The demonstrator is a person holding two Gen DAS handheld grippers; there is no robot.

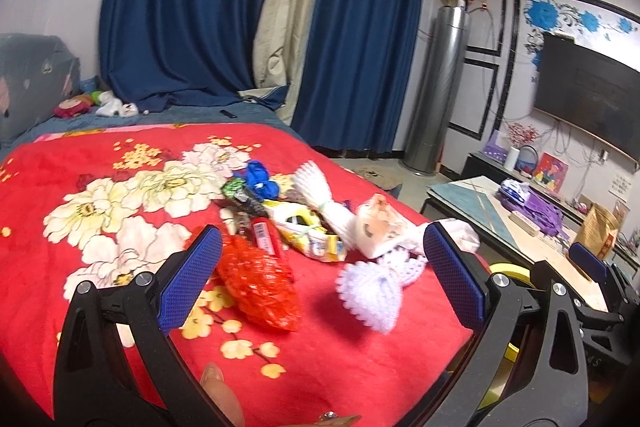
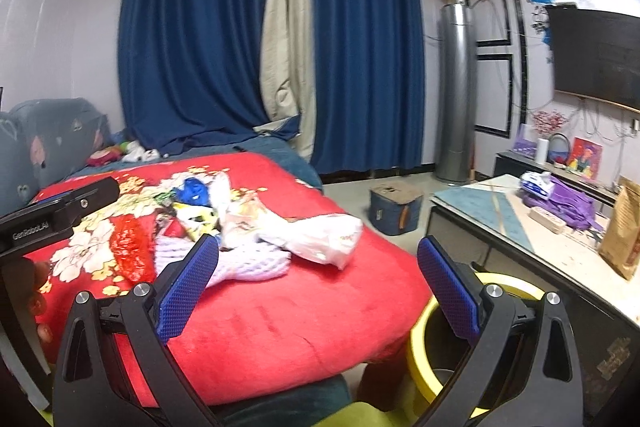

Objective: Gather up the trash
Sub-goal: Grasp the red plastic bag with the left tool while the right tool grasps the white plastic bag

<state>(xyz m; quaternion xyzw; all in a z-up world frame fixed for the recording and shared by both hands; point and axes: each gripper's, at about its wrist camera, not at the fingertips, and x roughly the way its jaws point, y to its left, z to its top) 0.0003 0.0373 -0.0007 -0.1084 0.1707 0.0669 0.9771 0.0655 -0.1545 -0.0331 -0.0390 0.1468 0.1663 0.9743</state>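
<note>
Left wrist view: the trash pile (image 1: 304, 227) was seen heaped on the red floral blanket (image 1: 100, 195), near the bed's edge. One red mesh net (image 1: 258, 291), two white foam nets (image 1: 370, 293), one yellow wrapper (image 1: 310, 235) and one blue scrap (image 1: 260, 179) were counted. Both the left gripper (image 1: 320, 275) and right gripper (image 2: 318, 283) were held wide apart, empty. One yellow bin (image 2: 436, 351) stood beside the bed; light pieces could be snagged together and spilled short of it.
</note>
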